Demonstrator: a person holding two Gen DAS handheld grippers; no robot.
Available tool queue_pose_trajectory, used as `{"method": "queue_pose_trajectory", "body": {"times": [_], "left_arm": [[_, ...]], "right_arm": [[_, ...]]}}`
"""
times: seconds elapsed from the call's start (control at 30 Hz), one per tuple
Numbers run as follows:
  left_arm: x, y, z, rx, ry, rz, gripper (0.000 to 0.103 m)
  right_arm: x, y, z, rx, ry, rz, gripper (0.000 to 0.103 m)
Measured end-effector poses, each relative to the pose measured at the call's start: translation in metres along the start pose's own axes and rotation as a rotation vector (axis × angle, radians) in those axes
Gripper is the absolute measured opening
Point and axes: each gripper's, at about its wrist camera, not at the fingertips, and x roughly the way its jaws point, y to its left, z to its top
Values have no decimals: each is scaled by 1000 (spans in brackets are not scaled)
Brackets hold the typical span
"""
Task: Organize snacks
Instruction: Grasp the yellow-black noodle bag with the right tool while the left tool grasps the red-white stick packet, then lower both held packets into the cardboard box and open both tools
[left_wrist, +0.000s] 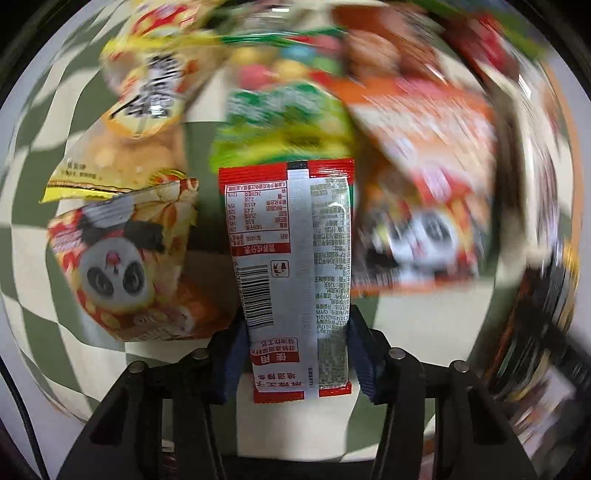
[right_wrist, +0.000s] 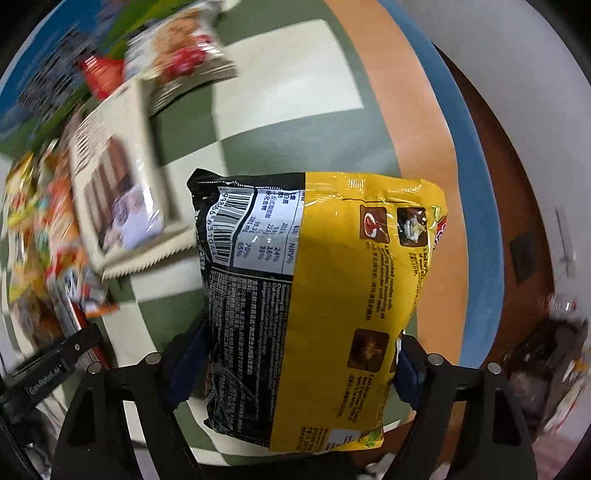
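Note:
In the left wrist view, my left gripper (left_wrist: 297, 321) is shut on a long red-and-silver snack packet (left_wrist: 291, 236). Its blue pads (left_wrist: 231, 354) press the packet's lower sides, with the printed back facing me. The packet hangs sharp over a blurred pile of snacks. In the right wrist view, my right gripper (right_wrist: 301, 336) is shut on a wide yellow-and-black noodle packet (right_wrist: 332, 258), barcode side up, held across its lower half above the checked cloth (right_wrist: 288, 92).
Under the left gripper lie a panda-print packet (left_wrist: 118, 266), a yellow packet (left_wrist: 147, 85), a green packet (left_wrist: 284, 125) and an orange packet (left_wrist: 424, 177). The right view shows a beige wafer packet (right_wrist: 122, 195), more snacks at left, and the cloth's orange-and-blue border (right_wrist: 424, 129) near the table's brown edge (right_wrist: 517, 184).

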Motion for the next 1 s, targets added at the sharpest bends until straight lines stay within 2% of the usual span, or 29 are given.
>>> {"method": "queue_pose_trajectory", "body": {"times": [0.07,0.13,0.27,0.37,0.43,0.47,0.57,0.67,0.7,0.83,0.93,1.0], "left_arm": [[4,-18,-20,71,20,12,47],[12,-32,-27,86,34,6,50],[18,-29,-34,-5,55,-68,55],[20,-32,-34,-78,53,-106,54],[16,-43,-41,-65,31,-86,50],[14,-49,-45,-48,23,-76,47],[8,-71,-66,-9,10,-68,43],[-11,-61,-83,6,16,-78,42],[-16,-59,-97,9,18,-82,42],[-27,-49,-109,18,21,-97,42],[-45,-38,-113,37,-4,-117,42],[-58,-35,-109,65,-48,-132,42]], "right_arm": [[4,7,-10,-68,24,-19,86],[9,8,-21,-119,41,-20,86],[24,-2,-38,-114,43,9,87],[35,-18,-31,-68,58,28,88],[42,-23,-29,-74,53,13,88],[50,-9,-22,-79,46,1,86],[47,0,-28,-78,20,-19,86],[52,11,-38,-67,7,-11,86],[45,22,-50,-62,7,-1,86],[24,29,-58,-38,-2,43,86],[15,36,-66,-23,-29,82,86],[6,41,-70,-22,-54,104,86]]}}
